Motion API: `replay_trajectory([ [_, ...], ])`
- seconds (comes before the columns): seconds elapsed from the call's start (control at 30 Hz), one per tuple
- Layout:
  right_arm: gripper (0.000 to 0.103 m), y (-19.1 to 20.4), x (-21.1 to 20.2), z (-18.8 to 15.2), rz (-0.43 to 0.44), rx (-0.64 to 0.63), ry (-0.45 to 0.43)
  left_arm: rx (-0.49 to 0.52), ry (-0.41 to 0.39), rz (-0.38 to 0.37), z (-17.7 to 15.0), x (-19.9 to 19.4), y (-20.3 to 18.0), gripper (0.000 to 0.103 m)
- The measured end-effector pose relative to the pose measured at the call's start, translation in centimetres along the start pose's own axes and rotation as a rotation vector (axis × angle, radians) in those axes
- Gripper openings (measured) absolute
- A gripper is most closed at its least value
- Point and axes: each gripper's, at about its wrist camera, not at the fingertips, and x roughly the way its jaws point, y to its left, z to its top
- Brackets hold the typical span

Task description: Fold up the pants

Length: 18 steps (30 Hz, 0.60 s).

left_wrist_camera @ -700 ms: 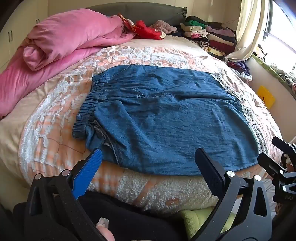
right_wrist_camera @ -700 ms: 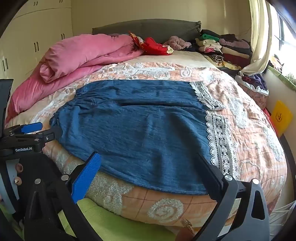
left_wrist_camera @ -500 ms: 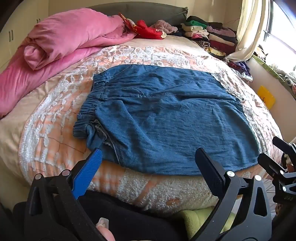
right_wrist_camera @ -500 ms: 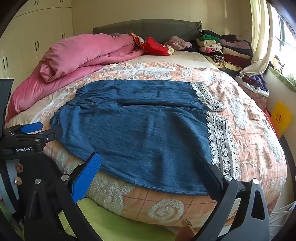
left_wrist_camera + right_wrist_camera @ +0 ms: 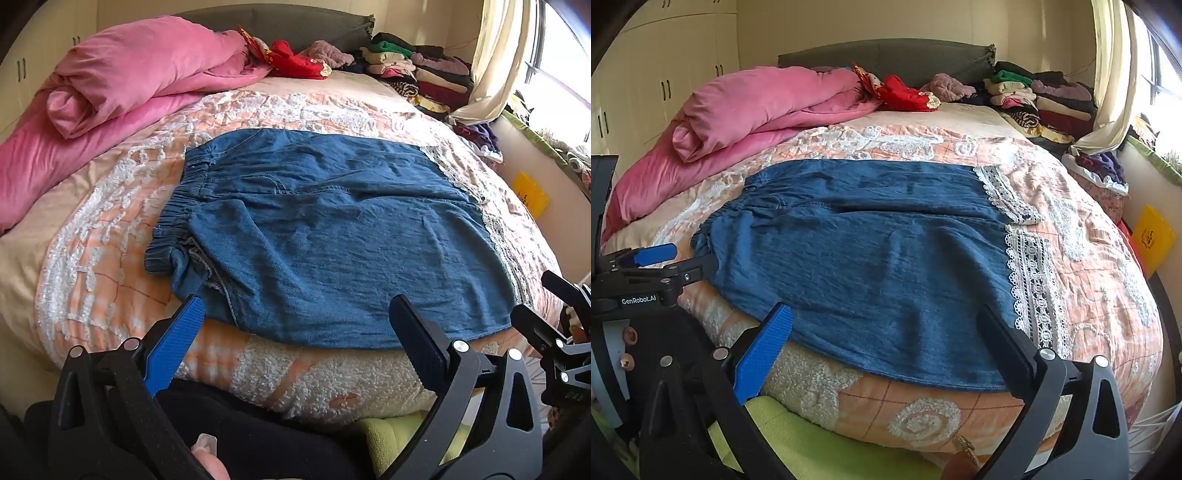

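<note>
The blue denim pants (image 5: pixel 332 236) lie flat across the bed, with the elastic waistband (image 5: pixel 177 218) at the left and white lace trim (image 5: pixel 1030 273) at the leg hems on the right. They also show in the right wrist view (image 5: pixel 871 258). My left gripper (image 5: pixel 295 332) is open and empty, just off the near bed edge by the waist end. My right gripper (image 5: pixel 886 332) is open and empty, just off the near edge by the hem end. Each gripper shows at the side of the other's view.
A peach and white bedspread (image 5: pixel 92 236) covers the bed. A rolled pink duvet (image 5: pixel 129 81) lies at the back left. Stacked folded clothes (image 5: pixel 417 74) and a red garment (image 5: pixel 295 62) sit by the headboard. A yellow object (image 5: pixel 1152 236) stands by the right wall.
Both grippers have edged very slightly nearer the bed. The pants have not moved.
</note>
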Motion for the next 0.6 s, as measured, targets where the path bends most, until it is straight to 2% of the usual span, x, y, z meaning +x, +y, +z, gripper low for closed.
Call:
replay_trajectory([
  [0.6, 0.099, -0.14, 0.11, -0.01, -0.002, -0.001, 0.002, -0.002, -0.002, 0.001, 0.22, -0.39, 0.06, 0.094],
])
